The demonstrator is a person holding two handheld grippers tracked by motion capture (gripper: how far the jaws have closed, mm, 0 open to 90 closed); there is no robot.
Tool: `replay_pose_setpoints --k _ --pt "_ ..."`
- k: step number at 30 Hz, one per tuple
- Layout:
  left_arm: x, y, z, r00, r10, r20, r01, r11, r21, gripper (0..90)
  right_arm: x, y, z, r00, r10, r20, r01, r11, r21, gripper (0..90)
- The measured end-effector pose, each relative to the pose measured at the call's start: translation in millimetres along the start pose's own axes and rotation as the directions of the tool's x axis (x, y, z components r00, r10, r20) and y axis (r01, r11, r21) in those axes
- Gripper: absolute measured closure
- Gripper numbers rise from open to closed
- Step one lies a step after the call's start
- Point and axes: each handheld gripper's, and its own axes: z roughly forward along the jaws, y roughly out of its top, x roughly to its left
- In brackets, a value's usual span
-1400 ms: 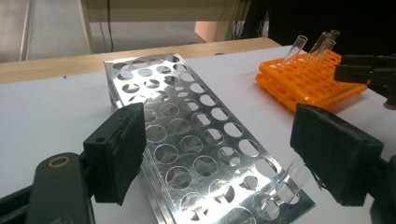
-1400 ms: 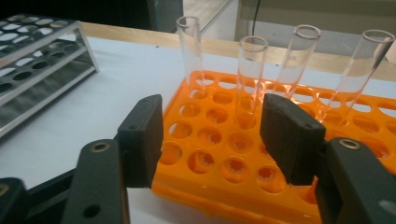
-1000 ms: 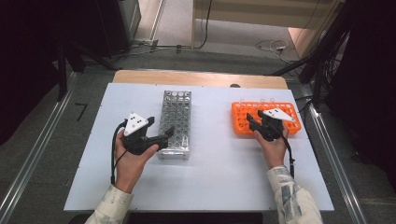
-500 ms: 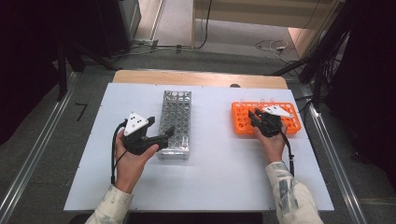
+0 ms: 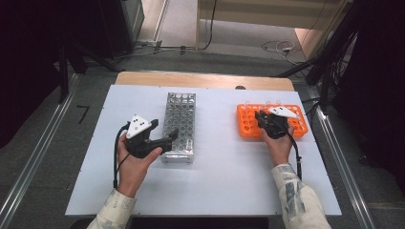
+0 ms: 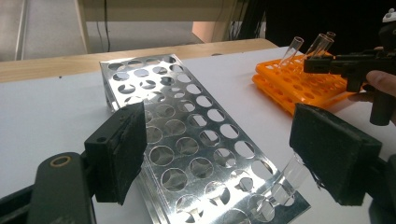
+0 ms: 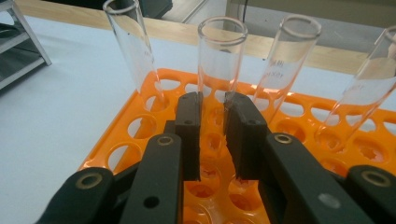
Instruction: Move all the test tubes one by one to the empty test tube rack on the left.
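Two racks sit on the white worktop [image 5: 215,181]. One silver metal rack [image 5: 179,125] lies in the middle, and the left gripper [image 5: 165,134] hovers beside its near end with fingers wide apart and one glass tube [image 6: 292,175] between them. One orange rack [image 5: 248,121] sits at the right with clear tubes standing in it. Over it, the right gripper [image 7: 212,135] has just squeezed its fingers onto the middle tube [image 7: 220,60].
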Motion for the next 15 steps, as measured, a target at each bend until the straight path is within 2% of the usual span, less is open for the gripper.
replay_pose_setpoints --k 10,15 --pt "0.2 1.4 -1.8 1.0 -0.005 -0.003 0.005 1.0 -0.005 18.9 2.6 11.7 -13.4 0.9999 -0.003 0.014 0.003 0.999 -0.033 73.2" --pt "-0.1 1.7 -2.2 1.0 -0.004 -0.002 0.004 1.0 -0.002 18.8 2.8 15.8 -20.7 1.0 0.004 -0.001 -0.004 0.999 -0.053 73.2"
